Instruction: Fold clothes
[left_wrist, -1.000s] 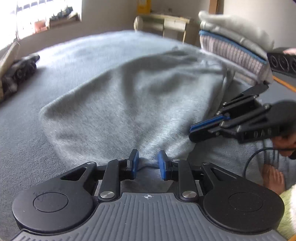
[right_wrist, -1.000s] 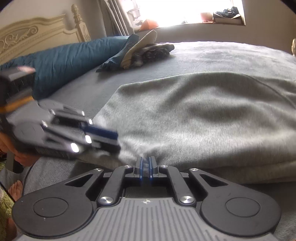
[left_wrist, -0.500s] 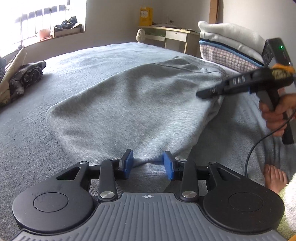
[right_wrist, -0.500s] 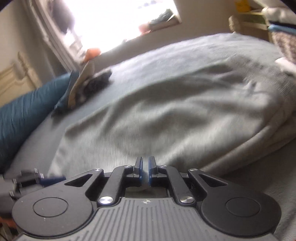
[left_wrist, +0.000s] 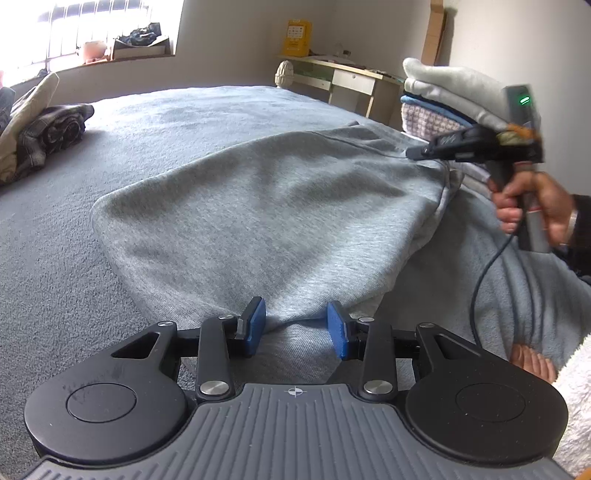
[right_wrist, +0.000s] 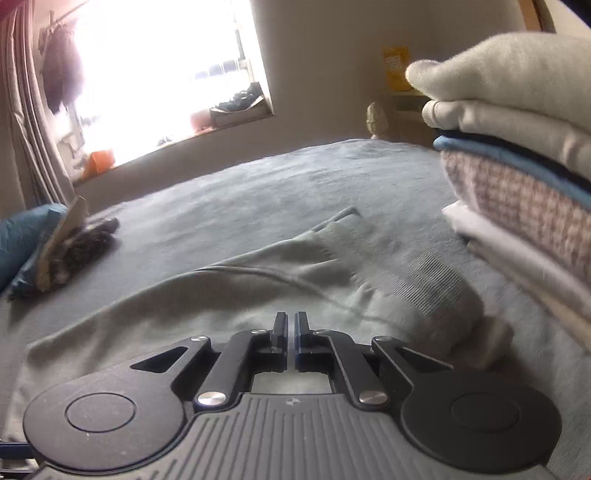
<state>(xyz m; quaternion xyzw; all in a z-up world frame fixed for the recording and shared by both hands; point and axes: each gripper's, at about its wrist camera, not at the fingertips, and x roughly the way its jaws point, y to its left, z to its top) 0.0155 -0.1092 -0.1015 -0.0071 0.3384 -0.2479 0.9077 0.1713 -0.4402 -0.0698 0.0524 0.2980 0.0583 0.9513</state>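
Note:
A grey sweatshirt (left_wrist: 258, 221) lies folded on the grey bed cover (left_wrist: 184, 110). My left gripper (left_wrist: 295, 325) is open at the garment's near corner. A fold of cloth lies between its blue pads (left_wrist: 255, 325), which do not squeeze it. At the garment's far right end a hand holds my right gripper (left_wrist: 417, 152), just over the cloth. In the right wrist view the right gripper (right_wrist: 290, 321) is shut with nothing between its fingers. It hovers above the sweatshirt (right_wrist: 184, 314), near its ribbed band (right_wrist: 424, 273).
A stack of folded clothes (left_wrist: 443, 88) (right_wrist: 517, 166) rises at the right edge of the bed. A heap of unfolded clothes (left_wrist: 44, 133) (right_wrist: 74, 251) lies far left beside a blue pillow (right_wrist: 18, 236). A desk (left_wrist: 351, 81) stands behind. A bare foot (left_wrist: 532, 363) and a cable (left_wrist: 484, 280) are at lower right.
The right gripper swung away from beside the left gripper to the garment's far right end, by the stack. The left jaws widened a little around the near corner.

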